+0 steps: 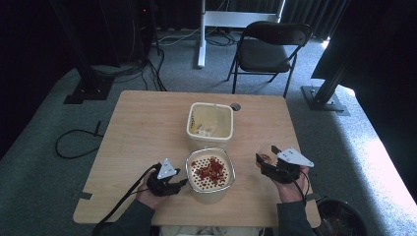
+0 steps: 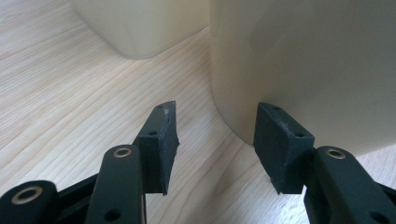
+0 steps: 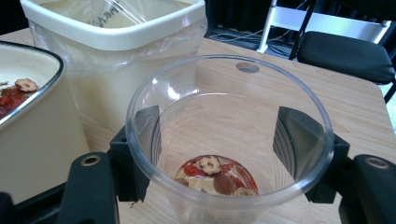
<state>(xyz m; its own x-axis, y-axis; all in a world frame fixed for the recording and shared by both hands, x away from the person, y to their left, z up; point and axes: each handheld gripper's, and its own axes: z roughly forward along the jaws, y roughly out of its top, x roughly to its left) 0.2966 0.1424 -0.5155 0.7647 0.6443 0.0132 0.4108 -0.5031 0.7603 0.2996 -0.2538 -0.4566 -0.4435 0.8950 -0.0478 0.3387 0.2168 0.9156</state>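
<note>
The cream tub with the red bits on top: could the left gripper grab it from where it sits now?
Probably yes. The left gripper is open, right beside the tub, with bare table between. One pad is already near its wall.

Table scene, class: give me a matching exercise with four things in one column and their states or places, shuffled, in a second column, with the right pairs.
Things:
1. clear plastic cup
2. left claw
3. near cream container
4. far cream bin

States:
A. lined with a plastic bag
B. open beside a container wall
C. held between the right claw's jaws
D. topped by a strainer of red pieces

Pairs: 1-C, 2-B, 3-D, 4-A
</note>
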